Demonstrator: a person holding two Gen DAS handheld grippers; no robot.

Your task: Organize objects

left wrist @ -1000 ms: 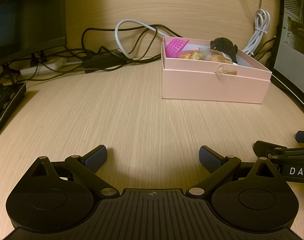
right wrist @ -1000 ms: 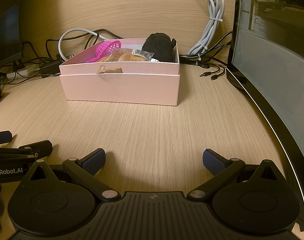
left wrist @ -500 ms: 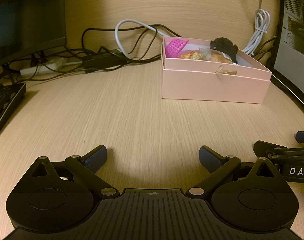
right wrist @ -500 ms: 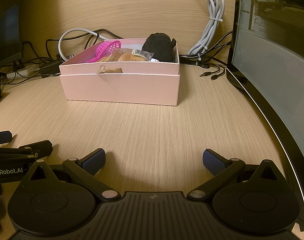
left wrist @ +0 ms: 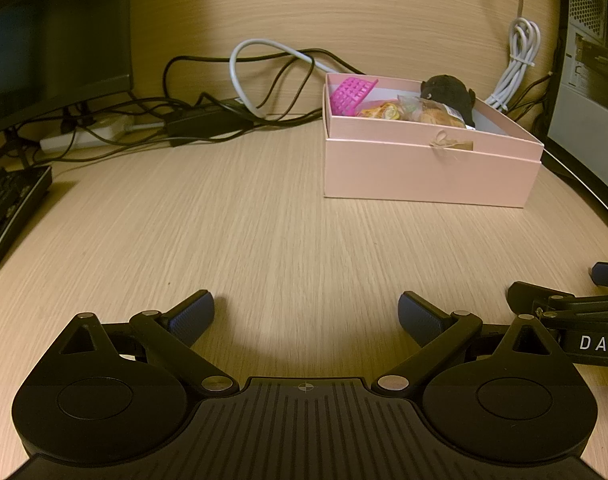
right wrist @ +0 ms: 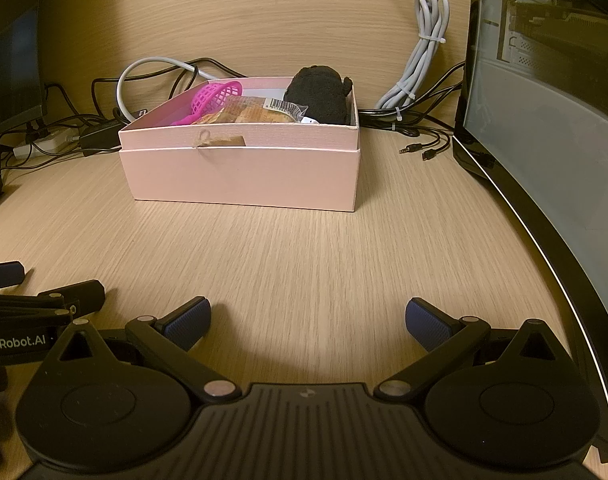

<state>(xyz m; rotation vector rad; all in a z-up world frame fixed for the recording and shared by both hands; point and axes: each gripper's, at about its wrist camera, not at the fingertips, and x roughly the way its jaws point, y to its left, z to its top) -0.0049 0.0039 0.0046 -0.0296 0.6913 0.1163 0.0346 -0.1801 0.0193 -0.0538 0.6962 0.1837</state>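
A pink box [left wrist: 427, 172] stands on the wooden desk at the back right; it also shows in the right wrist view [right wrist: 244, 176]. Inside lie a magenta plastic basket [left wrist: 351, 92] [right wrist: 214, 98], a wrapped snack packet [left wrist: 431, 114] [right wrist: 260, 114] and a black plush toy [left wrist: 447, 92] [right wrist: 319, 94]. My left gripper [left wrist: 305, 314] is open and empty, low over the desk well in front of the box. My right gripper [right wrist: 307, 318] is open and empty, beside the left one, also short of the box.
Tangled black and white cables [left wrist: 244, 108] and a power strip [left wrist: 84, 138] lie behind the box. A keyboard [left wrist: 8, 208] is at the left edge. A monitor [left wrist: 44, 40] stands at back left. A curved dark screen [right wrist: 543, 140] borders the right. A coiled grey cable [right wrist: 423, 56] hangs at back right.
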